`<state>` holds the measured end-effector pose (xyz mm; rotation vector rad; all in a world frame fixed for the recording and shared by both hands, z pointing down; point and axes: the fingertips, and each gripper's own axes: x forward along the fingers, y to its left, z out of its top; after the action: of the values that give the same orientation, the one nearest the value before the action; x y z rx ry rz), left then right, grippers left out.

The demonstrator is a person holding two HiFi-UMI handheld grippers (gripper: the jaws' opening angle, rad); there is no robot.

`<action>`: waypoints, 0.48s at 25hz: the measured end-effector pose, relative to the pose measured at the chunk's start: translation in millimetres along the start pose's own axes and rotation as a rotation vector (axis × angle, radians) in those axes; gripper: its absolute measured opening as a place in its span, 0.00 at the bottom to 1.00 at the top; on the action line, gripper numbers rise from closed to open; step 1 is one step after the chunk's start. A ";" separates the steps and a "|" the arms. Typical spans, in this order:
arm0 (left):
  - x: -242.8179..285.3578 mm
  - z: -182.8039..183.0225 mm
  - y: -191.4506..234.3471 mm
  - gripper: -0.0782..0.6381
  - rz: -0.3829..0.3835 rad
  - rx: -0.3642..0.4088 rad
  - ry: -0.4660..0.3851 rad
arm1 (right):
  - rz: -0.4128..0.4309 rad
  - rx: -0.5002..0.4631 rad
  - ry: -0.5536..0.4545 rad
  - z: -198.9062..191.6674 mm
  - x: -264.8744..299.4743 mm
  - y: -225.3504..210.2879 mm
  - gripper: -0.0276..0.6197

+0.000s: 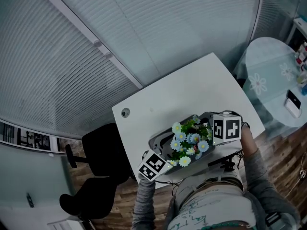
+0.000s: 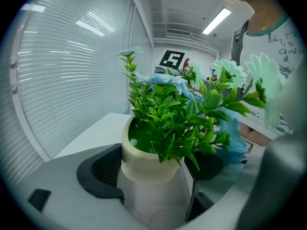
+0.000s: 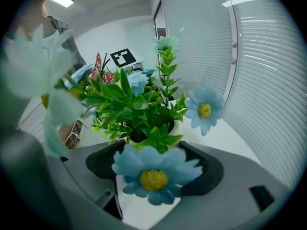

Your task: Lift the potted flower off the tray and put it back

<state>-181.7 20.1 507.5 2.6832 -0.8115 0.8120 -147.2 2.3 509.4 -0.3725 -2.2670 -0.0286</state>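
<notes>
The potted flower (image 1: 189, 140), green leaves with pale blue daisies in a cream pot (image 2: 144, 162), stands between both grippers above the grey tray (image 1: 157, 140) at the near edge of the white table (image 1: 182, 95). My left gripper (image 1: 168, 157) comes in from the left; in the left gripper view (image 2: 153, 176) its dark pads (image 2: 98, 169) press the sides of the pot. My right gripper (image 1: 211, 134) reaches in from the right (image 3: 153, 176). A blue daisy (image 3: 153, 174) hides most of the pot (image 3: 178, 125) there, which fills the gap between the pads. Whether the pot's base touches the tray is hidden.
A black office chair (image 1: 96, 176) stands left of the table. A round glass table (image 1: 273, 75) with small items (image 1: 292, 103) is at the right. Window blinds run behind the table. A round cable hole (image 1: 125, 112) sits at the table's far left corner.
</notes>
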 end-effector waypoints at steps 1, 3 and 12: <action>-0.3 -1.3 1.0 0.68 -0.002 0.000 -0.001 | -0.001 0.001 0.003 0.4 1.4 -0.6 0.59; -0.6 -3.5 3.2 0.68 -0.006 0.001 -0.004 | -0.006 0.001 0.011 -0.4 4.0 -2.6 0.59; 9.8 -19.7 7.2 0.68 -0.014 0.002 0.002 | -0.017 0.007 0.035 -11.5 19.2 -7.8 0.59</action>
<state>-187.7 16.9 529.6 2.6856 -0.7910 0.8128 -152.8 -1.9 532.0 -0.3461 -2.2357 -0.0360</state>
